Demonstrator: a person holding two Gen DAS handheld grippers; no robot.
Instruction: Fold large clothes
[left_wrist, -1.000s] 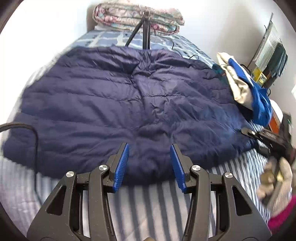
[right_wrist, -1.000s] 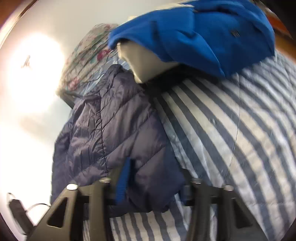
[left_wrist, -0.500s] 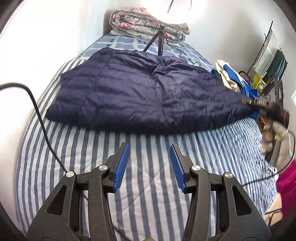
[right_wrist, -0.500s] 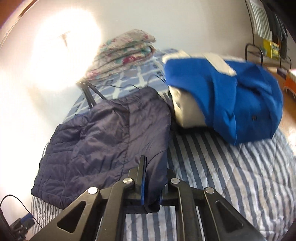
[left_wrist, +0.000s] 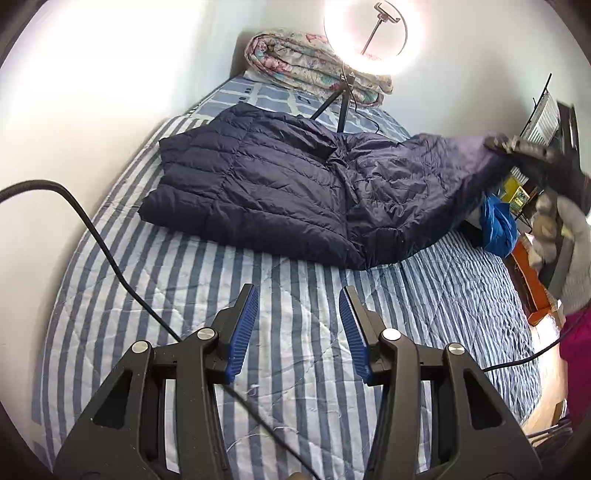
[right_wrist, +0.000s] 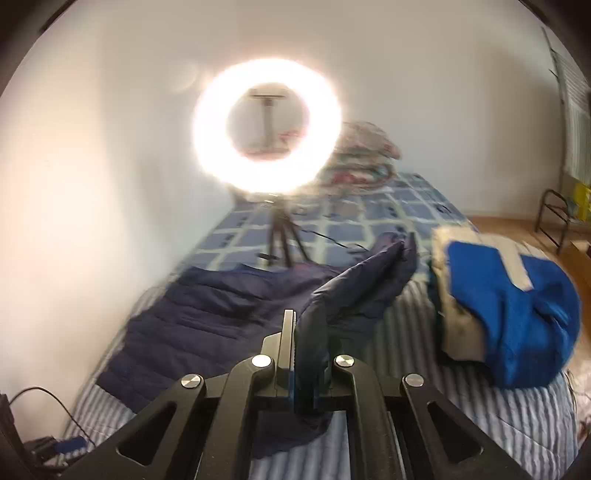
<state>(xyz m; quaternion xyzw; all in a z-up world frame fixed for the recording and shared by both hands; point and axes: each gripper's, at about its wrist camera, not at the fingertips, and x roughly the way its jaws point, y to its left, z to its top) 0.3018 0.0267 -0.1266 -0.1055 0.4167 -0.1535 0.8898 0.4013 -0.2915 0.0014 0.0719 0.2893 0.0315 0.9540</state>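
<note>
A navy quilted down jacket (left_wrist: 280, 184) lies across the striped bed (left_wrist: 295, 314). Its right part is lifted off the bed. My right gripper (right_wrist: 308, 354) is shut on the jacket's edge (right_wrist: 310, 332) and holds it up; it also shows in the left wrist view (left_wrist: 517, 146) at the far right, above the bed. My left gripper (left_wrist: 297, 325) is open and empty, above bare bedcover in front of the jacket's near hem.
A lit ring light on a tripod (left_wrist: 369, 37) stands on the bed behind the jacket, with a folded floral quilt (left_wrist: 306, 66) beyond it. A blue and cream garment pile (right_wrist: 506, 314) lies at the bed's right side. A black cable (left_wrist: 92, 229) crosses the bed's left.
My right gripper has shut on the jacket's right edge and lifted it up. My left gripper has drawn back and up from the jacket, still open.
</note>
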